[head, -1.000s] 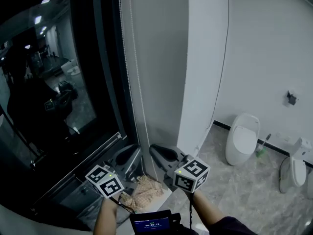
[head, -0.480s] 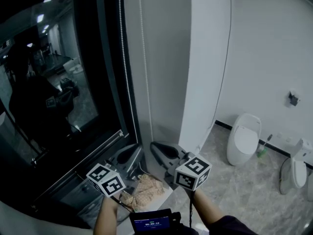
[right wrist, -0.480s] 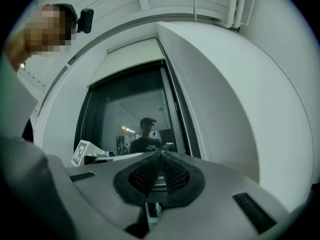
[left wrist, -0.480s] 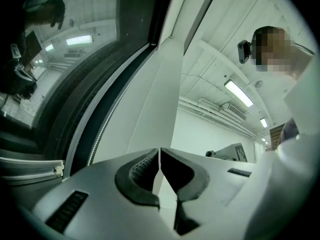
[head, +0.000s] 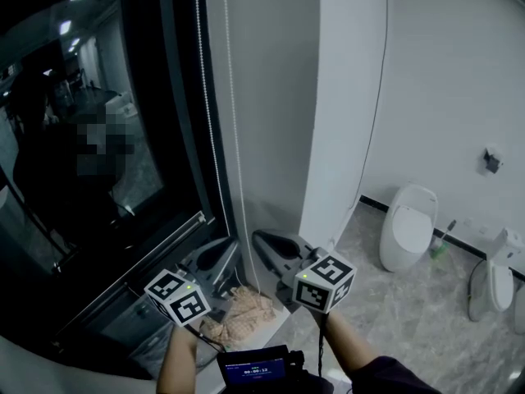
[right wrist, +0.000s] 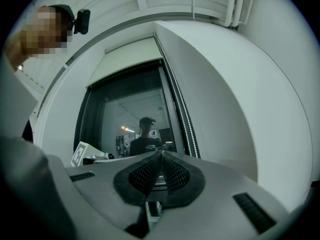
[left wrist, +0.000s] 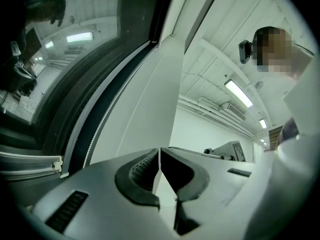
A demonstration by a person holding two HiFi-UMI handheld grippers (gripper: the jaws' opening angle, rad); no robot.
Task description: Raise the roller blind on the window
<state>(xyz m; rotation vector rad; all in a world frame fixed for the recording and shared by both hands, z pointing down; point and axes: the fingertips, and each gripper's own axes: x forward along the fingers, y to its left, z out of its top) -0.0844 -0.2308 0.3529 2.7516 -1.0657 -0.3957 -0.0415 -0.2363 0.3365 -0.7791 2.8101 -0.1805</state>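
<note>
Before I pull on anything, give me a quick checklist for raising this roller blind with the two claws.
1. Bead chain hanging straight: ok.
2. Left claw closed: ok.
3. Chain caught in it: cannot tell; only a thin white sliver shows between its jaws.
4. Right claw gripping something: not ok; shut, nothing between its jaws.
5. Blind raised: cannot tell; it covers just the top of the window.

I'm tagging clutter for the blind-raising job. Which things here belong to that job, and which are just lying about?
Belongs to the job: roller blind, bead chain, window, left tool, right tool.

Just lying about: patterned cloth, toilet, green brush.
</note>
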